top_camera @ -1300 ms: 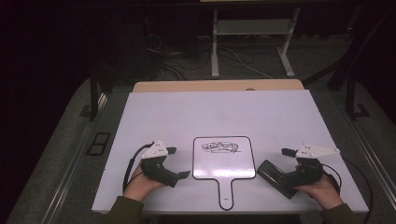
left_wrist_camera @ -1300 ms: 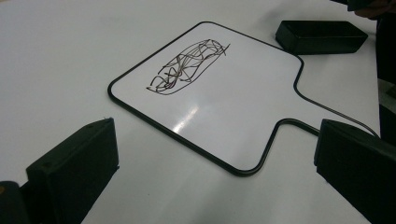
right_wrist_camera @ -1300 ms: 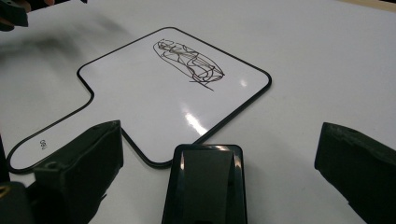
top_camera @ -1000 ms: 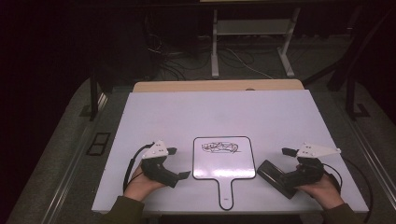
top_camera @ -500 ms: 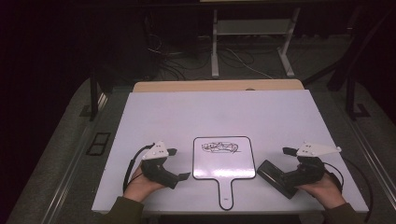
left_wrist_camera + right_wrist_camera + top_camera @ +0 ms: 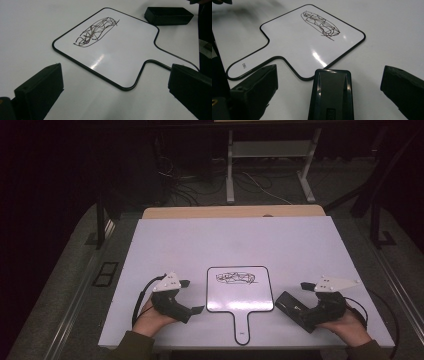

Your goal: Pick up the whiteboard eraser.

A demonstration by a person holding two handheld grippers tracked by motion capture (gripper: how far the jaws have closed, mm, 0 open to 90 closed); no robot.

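Between the right gripper's spread jaws sits a black eraser, flat on the white table, not yet touched on either side; its near end lies just beside the lower right corner of the small whiteboard. That whiteboard lies flat near the table's front edge, handle pointing at the person, with a dark scribble in its upper half. Left gripper is also wide open, pinching nothing, aimed at the board's edge near the handle; in the high view it sits just left of the board. Handling guess: eraser looks like a light, rigid plastic block with a glossy top, so likely slick; grab it across the long side walls, mid-length, not on the shiny top. Squeeze can be firm, it shouldn't crush. Board looks thin, stiff and light, with a glossy face, so it will probably skate on the smooth table once wiping starts. Best hold for it: pin the handle or frame edge with the left jaws, clear of the scribble. Risk: board lies flush, so getting a jaw under the rim is awkward; pressing down on it may be easier than lifting.
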